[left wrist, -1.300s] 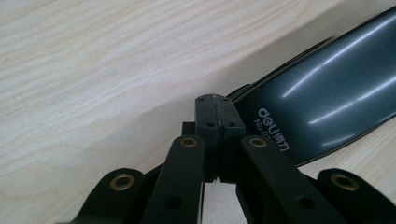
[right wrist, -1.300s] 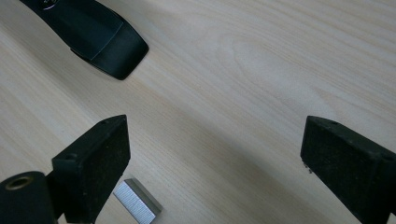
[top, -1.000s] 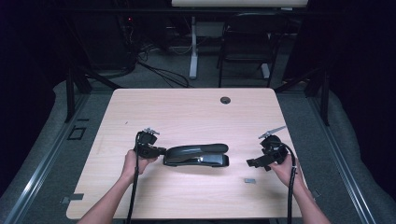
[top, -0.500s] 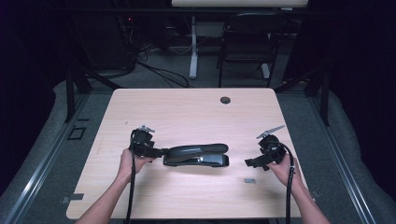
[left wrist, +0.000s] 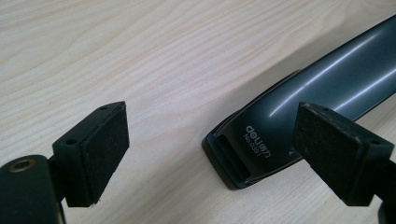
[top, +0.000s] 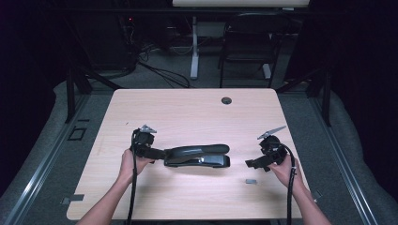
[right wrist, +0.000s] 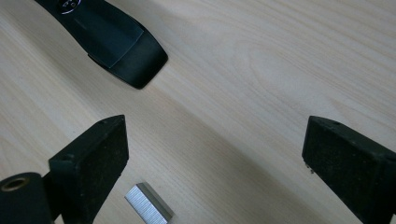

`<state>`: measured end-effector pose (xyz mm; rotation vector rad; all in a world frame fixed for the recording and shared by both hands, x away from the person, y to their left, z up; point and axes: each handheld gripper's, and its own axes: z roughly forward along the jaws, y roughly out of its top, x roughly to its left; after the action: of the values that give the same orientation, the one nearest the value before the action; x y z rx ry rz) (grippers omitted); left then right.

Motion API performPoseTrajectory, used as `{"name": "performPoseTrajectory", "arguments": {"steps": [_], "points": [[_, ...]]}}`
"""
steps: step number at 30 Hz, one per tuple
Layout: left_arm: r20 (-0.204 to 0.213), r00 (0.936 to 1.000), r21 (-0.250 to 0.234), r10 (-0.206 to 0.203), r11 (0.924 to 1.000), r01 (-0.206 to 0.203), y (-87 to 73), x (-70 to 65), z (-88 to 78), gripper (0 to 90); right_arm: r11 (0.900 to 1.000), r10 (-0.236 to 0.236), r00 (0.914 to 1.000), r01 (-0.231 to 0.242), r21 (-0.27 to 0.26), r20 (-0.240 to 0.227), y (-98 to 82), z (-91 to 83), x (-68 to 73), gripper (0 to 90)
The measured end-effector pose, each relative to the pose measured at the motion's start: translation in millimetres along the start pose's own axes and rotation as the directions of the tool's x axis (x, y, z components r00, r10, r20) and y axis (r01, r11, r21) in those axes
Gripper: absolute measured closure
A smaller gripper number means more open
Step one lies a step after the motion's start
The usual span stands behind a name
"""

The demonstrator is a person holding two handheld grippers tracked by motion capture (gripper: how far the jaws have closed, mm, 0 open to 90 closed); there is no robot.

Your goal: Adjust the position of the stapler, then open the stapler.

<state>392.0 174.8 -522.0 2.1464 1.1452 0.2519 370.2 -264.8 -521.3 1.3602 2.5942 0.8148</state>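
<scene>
A long black stapler (top: pixel 197 155) lies flat across the middle of the wooden table (top: pixel 187 112). My left gripper (top: pixel 160 153) is at its left end. In the left gripper view that gripper (left wrist: pixel 217 140) is open; its jaws have just been opening, and the stapler's labelled end (left wrist: pixel 261 140) lies just ahead between the pads (left wrist: pixel 100 149), touching neither. My right gripper (top: pixel 252 163) stands open to the right of the stapler. In the right gripper view its open jaws (right wrist: pixel 219 158) frame bare table, with the stapler's other end (right wrist: pixel 116 42) farther off.
A small silver strip of staples (top: pixel 251 181) lies on the table just in front of the right gripper, close to its pad (right wrist: pixel 98 163) as the strip (right wrist: pixel 148 203). A dark grommet hole (top: pixel 226 100) sits near the far edge. Dark floor, cables and chair legs lie beyond.
The left gripper's jaws have opened off the stapler's left end, and that hand has drawn back slightly to the left. The stapler and the right hand stayed put.
</scene>
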Motion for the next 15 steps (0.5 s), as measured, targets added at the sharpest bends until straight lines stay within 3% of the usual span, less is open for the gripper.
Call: {"name": "performPoseTrajectory", "arguments": {"steps": [9,15], "points": [[0.012,0.9987,-0.027,0.049,0.9984,-0.049,2.6,-12.6,-3.1,11.9,1.000,-0.011,0.9999,0.011,0.004,0.002,0.0,2.1,3.5,6.7],[0.042,0.9959,-0.034,0.080,0.9963,-0.079,2.9,-20.8,-4.5,14.5,1.000,-0.026,0.9997,0.026,0.007,-0.002,0.9,2.8,5.3,7.3]]}}
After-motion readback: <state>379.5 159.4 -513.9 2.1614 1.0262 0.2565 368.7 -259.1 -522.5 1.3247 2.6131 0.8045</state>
